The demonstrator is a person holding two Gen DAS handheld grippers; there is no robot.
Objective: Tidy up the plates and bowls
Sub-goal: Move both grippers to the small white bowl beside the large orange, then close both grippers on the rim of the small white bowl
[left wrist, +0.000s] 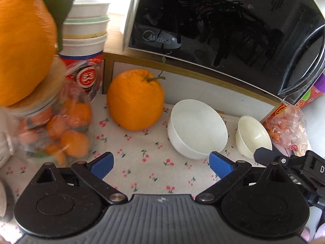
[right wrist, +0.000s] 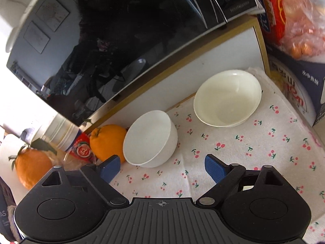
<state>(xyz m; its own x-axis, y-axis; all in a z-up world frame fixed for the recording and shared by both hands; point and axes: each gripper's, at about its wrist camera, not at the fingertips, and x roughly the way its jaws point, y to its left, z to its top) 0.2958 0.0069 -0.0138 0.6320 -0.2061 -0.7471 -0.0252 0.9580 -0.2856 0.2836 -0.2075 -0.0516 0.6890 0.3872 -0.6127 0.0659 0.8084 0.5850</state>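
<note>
The brand "Midea" is read on the grey badge point(left wrist: 160, 38) at the lower left of the microwave door point(left wrist: 223, 30); a lone "D" is seen on the black gripper part point(left wrist: 316, 168) at the far right; "AS" is made out on a dark item point(right wrist: 4, 213) at the near left edge; the remaining print on cups and boxes cannot be read.

Both cameras ride close above the counter point(left wrist: 142, 162), looking forward and downward past their own tongs. The two views share the white bowl point(left wrist: 197, 130), the cream bowl point(right wrist: 227, 98) at two o'clock and the microwave point(left wrist: 223, 30) at twelve.
</note>
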